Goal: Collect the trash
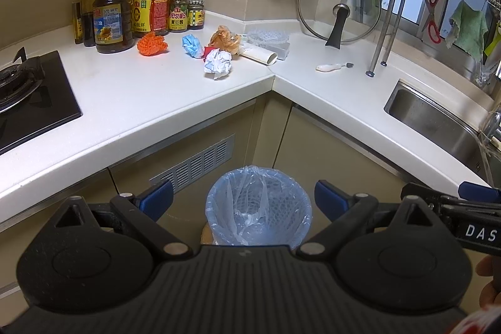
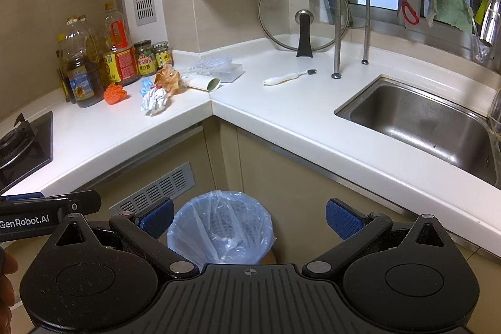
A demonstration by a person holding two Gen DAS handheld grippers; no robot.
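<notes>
Both grippers are wide open and hold nothing. The left gripper [image 1: 243, 202] and right gripper [image 2: 249, 218] sit low in the frame, above the bin [image 1: 258, 207]. The crumpled paper [image 1: 218, 63] lies up the frame, left of middle, on the counter [image 1: 131, 102]. I think the left one is nearer.

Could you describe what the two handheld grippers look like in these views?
Both are matte black plastic with a ribbed central plate, two round housings, silver pivot pins and angled linkage arms ending in blue textured pads. The left gripper shows white "GenRobot.AI" lettering on its side in the right wrist view; the right gripper shows white "DAS" in the left wrist view. No cables or sleeves are visible.
</notes>
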